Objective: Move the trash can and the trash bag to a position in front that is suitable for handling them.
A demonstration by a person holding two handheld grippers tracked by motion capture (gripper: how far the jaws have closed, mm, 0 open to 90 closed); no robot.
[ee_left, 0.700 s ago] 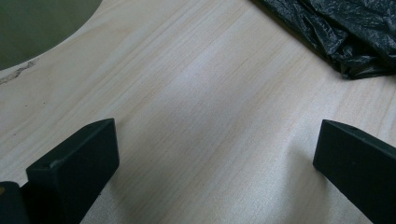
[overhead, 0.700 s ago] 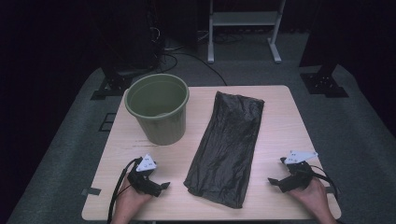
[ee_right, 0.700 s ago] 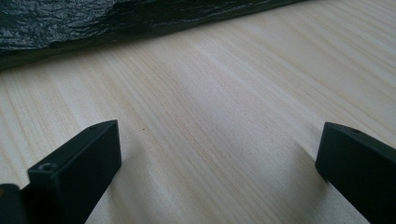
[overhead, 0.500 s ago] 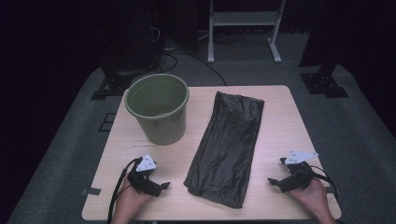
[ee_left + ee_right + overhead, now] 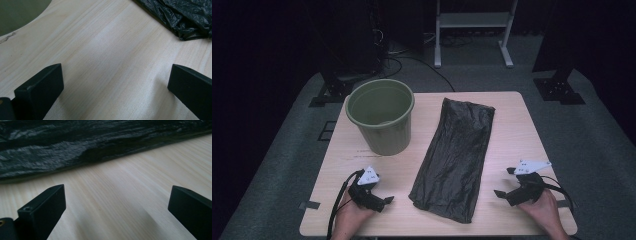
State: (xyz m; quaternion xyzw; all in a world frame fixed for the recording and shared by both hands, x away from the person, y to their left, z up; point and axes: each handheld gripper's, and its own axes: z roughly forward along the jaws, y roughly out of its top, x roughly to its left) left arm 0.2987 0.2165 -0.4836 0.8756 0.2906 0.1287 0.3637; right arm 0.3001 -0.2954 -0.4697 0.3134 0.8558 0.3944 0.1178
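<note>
Black bag [image 5: 455, 157] flat mid-counter [image 5: 512, 125], bin [image 5: 380, 116] at 11 o'clock. Both tongs, left [image 5: 387, 200] and right [image 5: 499, 193], spread and empty. Best pinching the near hem's top layer only.

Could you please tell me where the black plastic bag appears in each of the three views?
High view: the black plastic bag lies mid-table, right of the green bucket.
Left gripper view: its crumpled corner is top right.
Right gripper view: its long edge spans the top.
Shared landmark: the pale wooden table.
</note>
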